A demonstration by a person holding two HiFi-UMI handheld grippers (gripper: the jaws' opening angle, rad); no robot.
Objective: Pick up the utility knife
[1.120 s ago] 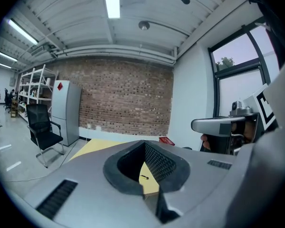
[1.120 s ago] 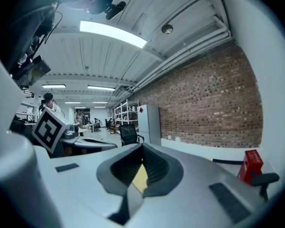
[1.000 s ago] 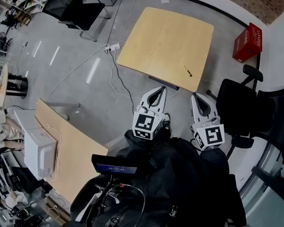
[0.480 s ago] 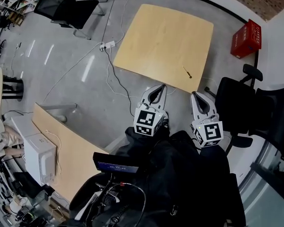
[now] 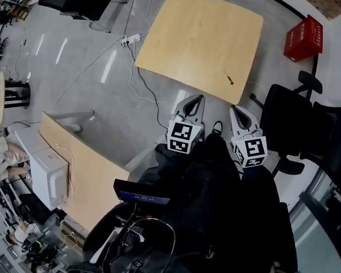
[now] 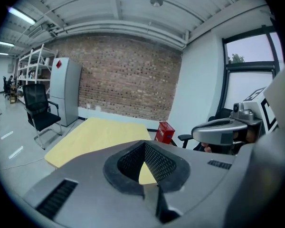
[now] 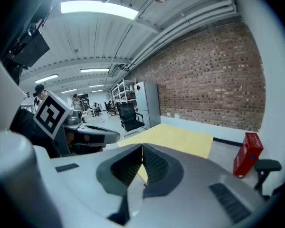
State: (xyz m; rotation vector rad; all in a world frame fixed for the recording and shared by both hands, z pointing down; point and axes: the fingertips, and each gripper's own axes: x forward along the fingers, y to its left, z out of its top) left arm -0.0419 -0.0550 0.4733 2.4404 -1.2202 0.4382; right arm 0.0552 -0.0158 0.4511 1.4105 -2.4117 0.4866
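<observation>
Both pairs of fingers are pressed together at their tips with nothing between them: the left gripper (image 5: 199, 98) and the right gripper (image 5: 235, 108) are each empty, and through each I see only a sliver of desk (image 5: 199, 38). I hold them side by side, short of the desk's near edge. The utility knife (image 5: 228, 77) lies slantwise on the desk, close to that near edge and toward its right corner, nearer my right gripper. I judge this to be the approach, with no grasp begun. Next I would carry the right gripper over the desk's edge, spread its fingers, line them up across the thin body and lower onto it.
</observation>
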